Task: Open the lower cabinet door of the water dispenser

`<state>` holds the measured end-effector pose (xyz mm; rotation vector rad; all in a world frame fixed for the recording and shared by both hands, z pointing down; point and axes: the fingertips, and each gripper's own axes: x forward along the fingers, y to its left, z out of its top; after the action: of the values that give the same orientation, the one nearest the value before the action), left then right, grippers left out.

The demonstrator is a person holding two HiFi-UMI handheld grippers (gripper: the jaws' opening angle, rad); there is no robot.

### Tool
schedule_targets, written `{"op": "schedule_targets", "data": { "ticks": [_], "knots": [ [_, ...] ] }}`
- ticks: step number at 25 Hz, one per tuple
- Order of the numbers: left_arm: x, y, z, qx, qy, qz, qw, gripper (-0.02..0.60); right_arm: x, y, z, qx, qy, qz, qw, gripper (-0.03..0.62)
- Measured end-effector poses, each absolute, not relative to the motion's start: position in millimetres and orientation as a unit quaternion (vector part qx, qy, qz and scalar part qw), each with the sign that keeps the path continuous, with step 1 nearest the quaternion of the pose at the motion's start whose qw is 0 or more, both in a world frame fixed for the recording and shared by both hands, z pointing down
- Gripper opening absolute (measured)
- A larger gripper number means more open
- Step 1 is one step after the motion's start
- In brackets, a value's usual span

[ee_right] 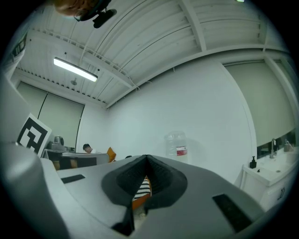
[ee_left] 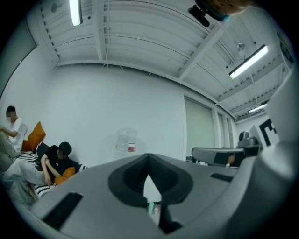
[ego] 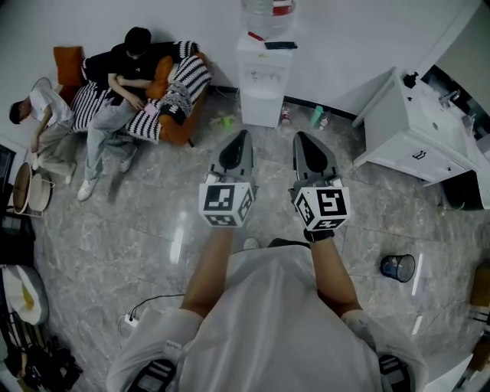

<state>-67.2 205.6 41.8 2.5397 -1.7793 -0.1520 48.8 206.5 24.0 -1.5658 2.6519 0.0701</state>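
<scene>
White and boxy, the water dispenser stood at the far middle of the room against the wall, with a clear bottle upturned on top. Its lower cabinet door looked closed, flush with the front as far as the head view showed. Both tools were held level over the grey marbled floor, side by side and pointing towards the dispenser, yet well apart from it. The left tool was clenched, its jaws meeting at the tips with nothing between them; its own view showed the bottle beyond the jaws. The right tool was likewise clenched on nothing, and the bottle appeared just to the right above its jaws in its own view. To the far left, two people sat on a striped sofa with orange cushions. At the far right stood a white sink cabinet. A small blue bin sat on the floor near the right, and a power strip lay near the left.
</scene>
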Motion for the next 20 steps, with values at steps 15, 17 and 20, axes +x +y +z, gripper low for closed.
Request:
{"op": "schedule_targets", "data": {
  "ticks": [15, 17, 20],
  "knots": [
    [-70.0, 149.4, 74.5, 0.819, -0.57, -0.036, 0.047, 0.008, 47.3, 151.5, 60.7, -0.512, 0.859, -0.008, 0.01, 0.009],
    [-68.1, 125.3, 78.7, 0.819, -0.571, -0.03, 0.047, 0.008, 52.5, 126.6, 66.4, -0.515, 0.857, -0.014, 0.013, 0.009],
    [-64.2, 80.5, 86.7, 0.817, -0.574, -0.025, 0.048, 0.008, 60.8, 79.7, 74.7, -0.516, 0.856, -0.021, 0.02, 0.009]
  ]
}}
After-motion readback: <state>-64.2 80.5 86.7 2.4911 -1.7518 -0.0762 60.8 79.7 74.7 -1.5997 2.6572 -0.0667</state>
